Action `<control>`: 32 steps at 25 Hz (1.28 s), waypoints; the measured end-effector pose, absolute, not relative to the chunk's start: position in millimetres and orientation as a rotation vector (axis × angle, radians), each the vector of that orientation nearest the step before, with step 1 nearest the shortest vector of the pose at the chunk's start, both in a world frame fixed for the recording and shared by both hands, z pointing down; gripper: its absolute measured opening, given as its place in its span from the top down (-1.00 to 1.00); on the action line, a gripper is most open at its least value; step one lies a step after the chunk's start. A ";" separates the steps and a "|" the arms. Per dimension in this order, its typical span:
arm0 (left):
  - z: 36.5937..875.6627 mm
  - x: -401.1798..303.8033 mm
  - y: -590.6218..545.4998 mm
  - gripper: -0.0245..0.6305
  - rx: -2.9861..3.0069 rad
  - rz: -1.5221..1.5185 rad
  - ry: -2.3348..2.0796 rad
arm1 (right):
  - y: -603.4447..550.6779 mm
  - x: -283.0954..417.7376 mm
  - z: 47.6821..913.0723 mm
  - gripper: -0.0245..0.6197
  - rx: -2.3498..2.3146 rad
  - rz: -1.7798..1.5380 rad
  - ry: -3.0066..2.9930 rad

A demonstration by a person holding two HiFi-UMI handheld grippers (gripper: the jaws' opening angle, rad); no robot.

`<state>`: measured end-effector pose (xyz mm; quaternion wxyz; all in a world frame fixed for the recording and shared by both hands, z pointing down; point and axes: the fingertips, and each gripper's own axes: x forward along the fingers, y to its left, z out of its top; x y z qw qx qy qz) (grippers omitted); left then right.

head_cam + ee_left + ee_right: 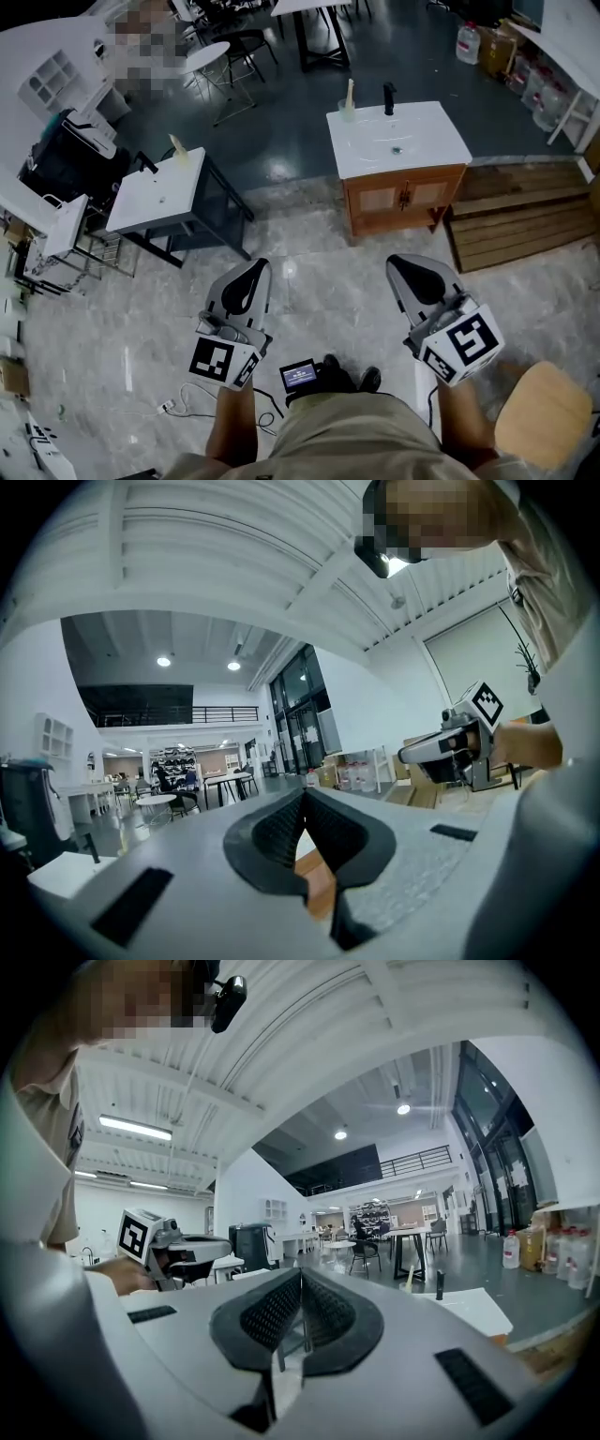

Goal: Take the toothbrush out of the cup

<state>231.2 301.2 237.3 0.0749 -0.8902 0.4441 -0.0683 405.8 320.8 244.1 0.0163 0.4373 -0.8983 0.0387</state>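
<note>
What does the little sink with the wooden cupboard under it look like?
The sink has a smooth, shiny white top, roughly square, with a shallow bowl sunk into the middle. A black tap stands at its back edge. At the back left corner sits a clear cup with a pale toothbrush standing in it. Underneath is a brown two-door wooden cupboard. It stands upright, next to a low wooden platform.
</note>
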 end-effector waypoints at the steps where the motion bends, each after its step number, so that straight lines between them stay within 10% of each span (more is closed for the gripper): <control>1: 239.6 234.9 294.5 0.91 -2.674 -0.202 1.333 | 315.0 409.0 244.0 0.91 1.356 0.114 -2.791; 32: 262.8 224.5 -67.1 0.91 -2.812 -0.073 1.137 | -47.6 391.6 249.8 0.90 1.524 0.061 -2.613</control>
